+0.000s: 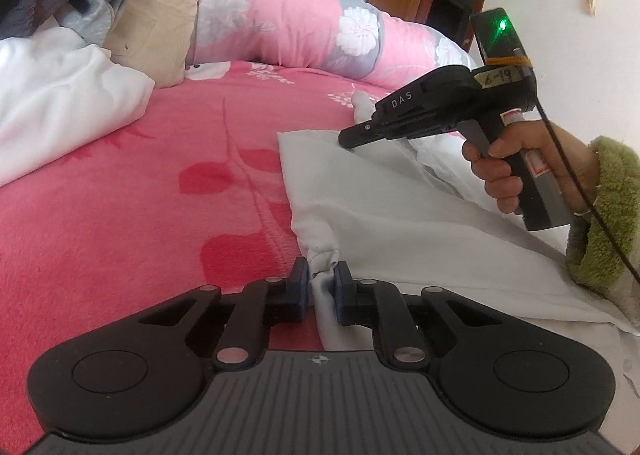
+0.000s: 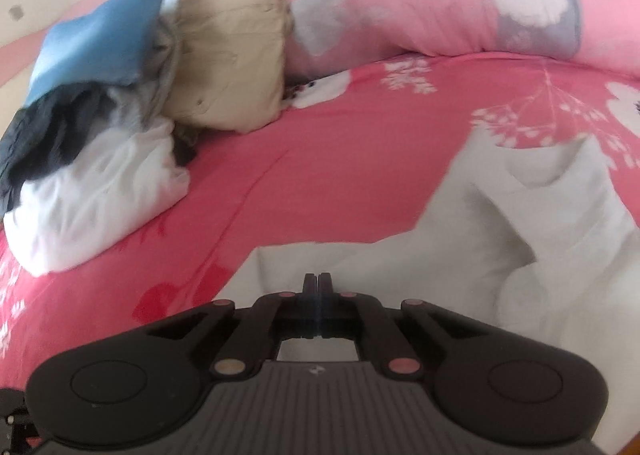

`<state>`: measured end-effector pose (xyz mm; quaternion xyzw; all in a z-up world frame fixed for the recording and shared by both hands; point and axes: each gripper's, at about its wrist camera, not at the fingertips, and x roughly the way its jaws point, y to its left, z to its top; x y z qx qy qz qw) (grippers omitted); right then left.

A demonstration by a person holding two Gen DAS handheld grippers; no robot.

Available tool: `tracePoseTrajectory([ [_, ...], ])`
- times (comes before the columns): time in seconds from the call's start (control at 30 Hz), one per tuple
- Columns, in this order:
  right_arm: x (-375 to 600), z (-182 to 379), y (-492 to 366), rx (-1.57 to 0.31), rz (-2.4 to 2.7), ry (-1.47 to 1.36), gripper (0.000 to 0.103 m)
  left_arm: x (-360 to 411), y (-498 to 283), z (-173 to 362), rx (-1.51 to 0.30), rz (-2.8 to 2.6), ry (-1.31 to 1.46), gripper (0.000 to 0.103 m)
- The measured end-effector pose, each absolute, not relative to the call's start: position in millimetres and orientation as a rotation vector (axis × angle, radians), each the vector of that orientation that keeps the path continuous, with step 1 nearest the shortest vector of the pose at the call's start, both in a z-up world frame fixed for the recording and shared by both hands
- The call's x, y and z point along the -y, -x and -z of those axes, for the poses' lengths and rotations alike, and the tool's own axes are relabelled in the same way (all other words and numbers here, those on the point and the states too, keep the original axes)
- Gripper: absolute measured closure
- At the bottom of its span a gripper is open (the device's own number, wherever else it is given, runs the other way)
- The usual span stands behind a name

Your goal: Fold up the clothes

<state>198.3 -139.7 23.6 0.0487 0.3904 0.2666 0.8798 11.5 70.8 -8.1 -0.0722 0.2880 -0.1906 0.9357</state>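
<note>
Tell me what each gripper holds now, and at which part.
The left gripper pinches the white cloth at its bunched near corner. The right gripper is shut at the cloth's far edge; whether it holds fabric cannot be told.

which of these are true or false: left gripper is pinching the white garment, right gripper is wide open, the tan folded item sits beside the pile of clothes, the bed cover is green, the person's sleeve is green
1. The left gripper is pinching the white garment. True: bunched cloth sits between its pads.
2. The right gripper is wide open. False: its jaws are shut, tips down at the garment.
3. The tan folded item sits beside the pile of clothes. True.
4. The bed cover is green. False: it is pink-red with a leaf and flower print.
5. The person's sleeve is green. True: fuzzy and green, at the hand on the right gripper.
</note>
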Motion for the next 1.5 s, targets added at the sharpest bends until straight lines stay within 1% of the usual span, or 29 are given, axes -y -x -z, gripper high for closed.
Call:
tracePoseTrajectory([
  [0.07, 145, -24, -201, -0.818, -0.558, -0.129, 0.103, -72, -12, 8, -0.59, 0.39, 0.153, 0.092],
  [0.13, 148, -24, -202, -0.854, -0.591, -0.163, 0.099, -72, -13, 9, -0.591, 0.389, 0.156, 0.091],
  [0.17, 150, -25, -201, -0.883, -0.618, -0.183, 0.095, -72, -13, 9, -0.591, 0.389, 0.156, 0.091],
  [0.2, 150, -26, -200, -0.907, -0.641, -0.192, 0.077, -72, -13, 9, -0.591, 0.389, 0.157, 0.091],
  [0.23, 148, -27, -196, -0.912, -0.646, -0.157, 0.056, -73, -13, 9, -0.591, 0.388, 0.158, 0.091],
  [0.27, 145, -29, -191, -0.917, -0.651, -0.122, 0.053, -73, -13, 9, -0.591, 0.388, 0.16, 0.091],
  [0.3, 143, -29, -187, -0.923, -0.659, -0.09, 0.053, -73, -13, 9, -0.591, 0.388, 0.161, 0.091],
  [0.37, 138, -29, -180, -0.945, -0.701, -0.046, 0.062, -73, -13, 9, -0.592, 0.388, 0.162, 0.091],
  [0.4, 136, -29, -176, -0.952, -0.719, -0.019, 0.081, -73, -14, 9, -0.592, 0.388, 0.163, 0.091],
  [0.43, 132, -29, -172, -0.945, -0.721, 0.033, 0.102, -74, -14, 9, -0.592, 0.388, 0.163, 0.091],
  [0.5, 129, -30, -165, -0.904, -0.703, 0.119, 0.103, -74, -15, 10, -0.592, 0.389, 0.165, 0.091],
  [0.6, 133, -32, -164, -0.845, -0.642, 0.145, 0.103, -75, -15, 10, -0.592, 0.389, 0.168, 0.091],
  [0.8, 133, -23, -171, -0.787, -0.521, 0.177, 0.103, -77, -15, 11, -0.592, 0.391, 0.176, 0.092],
  [0.93, 149, -25, -178, -0.794, -0.485, 0.1, 0.101, -82, -17, 13, -0.599, 0.401, 0.209, 0.091],
  [1.03, 161, -45, -162, -0.776, -0.462, 0.086, 0.101, -86, -18, 14, -0.607, 0.408, 0.247, 0.09],
  [1.17, 199, -78, -130, -0.798, -0.427, 0.029, 0.099, -89, -19, 15, -0.613, 0.415, 0.274, 0.089],
  [1.2, 213, -86, -118, -0.809, -0.408, 0.016, 0.098, -90, -19, 15, -0.614, 0.416, 0.281, 0.089],
  [1.27, 241, -99, -90, -0.831, -0.371, 0.002, 0.092, -92, -19, 15, -0.615, 0.419, 0.302, 0.088],
  [1.3, 255, -106, -75, -0.841, -0.351, -0.003, 0.084, -93, -19, 15, -0.617, 0.416, 0.309, 0.088],
  [1.33, 268, -112, -60, -0.848, -0.33, -0.004, 0.081, -94, -19, 15, -0.62, 0.413, 0.316, 0.088],
  [1.4, 294, -126, -25, -0.833, -0.272, 0.018, 0.081, -94, -17, 12, -0.613, 0.405, 0.315, 0.086],
  [1.43, 307, -134, -5, -0.823, -0.24, 0.024, 0.081, -94, -15, 10, -0.606, 0.398, 0.313, 0.081],
  [1.47, 322, -143, 16, -0.812, -0.211, 0.011, 0.081, -94, -11, 6, -0.589, 0.386, 0.305, 0.071],
  [1.5, 336, -152, 37, -0.795, -0.182, -0.004, 0.081, -94, -8, 1, -0.57, 0.372, 0.296, 0.068],
])
